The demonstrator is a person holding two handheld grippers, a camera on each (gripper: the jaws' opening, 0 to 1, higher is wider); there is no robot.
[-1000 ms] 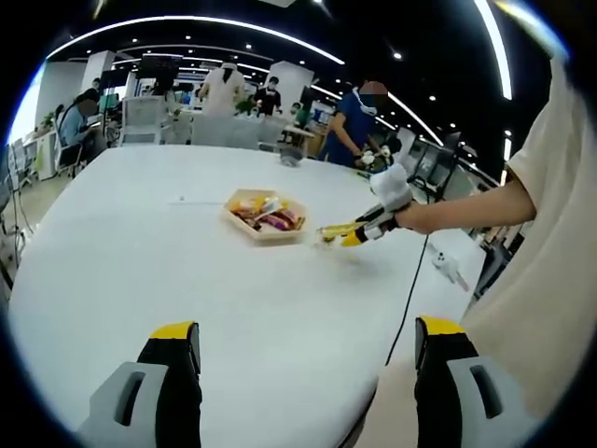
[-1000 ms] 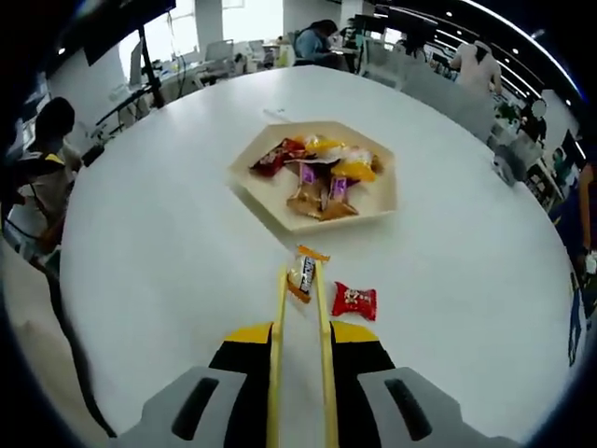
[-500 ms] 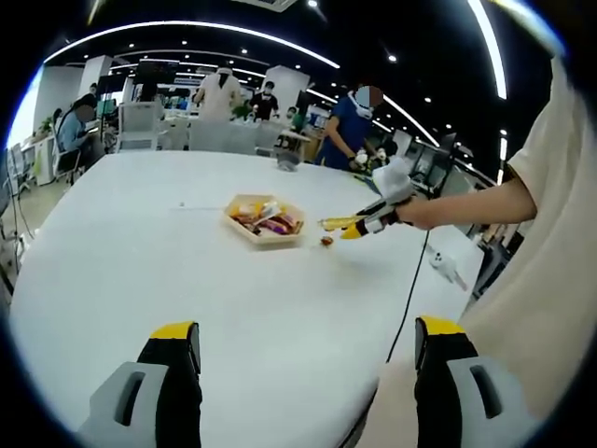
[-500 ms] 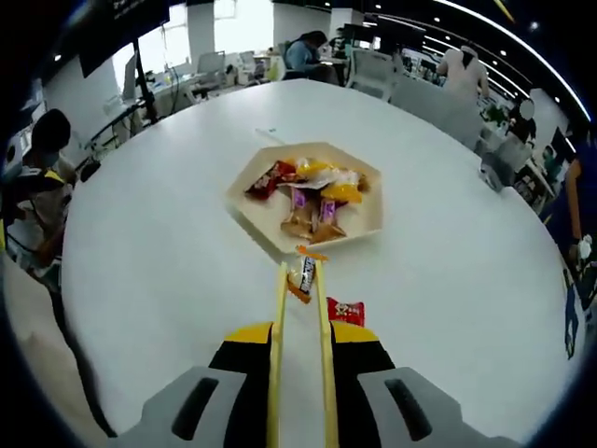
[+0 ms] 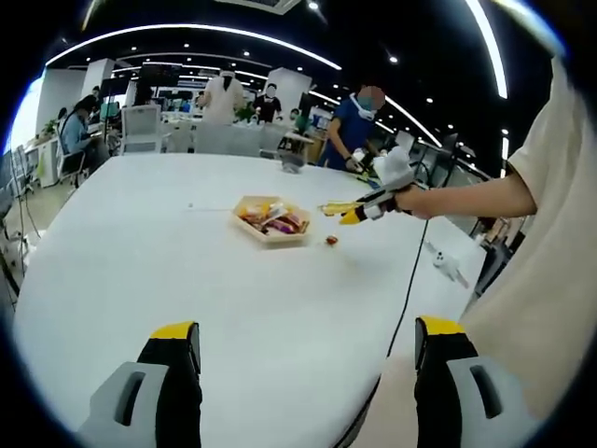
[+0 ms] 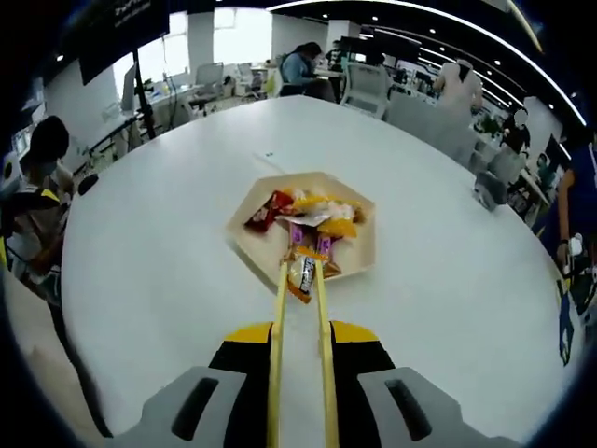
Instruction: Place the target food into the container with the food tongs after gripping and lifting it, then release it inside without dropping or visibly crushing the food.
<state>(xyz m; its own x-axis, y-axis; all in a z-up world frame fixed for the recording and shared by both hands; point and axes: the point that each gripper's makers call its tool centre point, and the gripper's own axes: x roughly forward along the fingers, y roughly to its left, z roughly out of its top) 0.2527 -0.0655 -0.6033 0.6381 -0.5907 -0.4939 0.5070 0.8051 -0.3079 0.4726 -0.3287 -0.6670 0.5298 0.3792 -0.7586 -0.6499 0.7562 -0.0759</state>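
Right gripper clamps the yellow tongs, their tips pinching a wrapped candy right at the tray rim, over the table; left gripper hangs back, jaws wide apart, nothing between

Both views bright, lit from overhead: long ceiling light strips curve hard toward the edges from fisheye bend. White desk reflects evenly with mild glare on its far side, shadows soft and faint. Windows in the right gripper view are blown out white. Centre is sharp: tray and wrappers read clearly. Background people are small and soft. Near gripper bodies at the bottom are slightly blurred. Straight lines bow at the edges.
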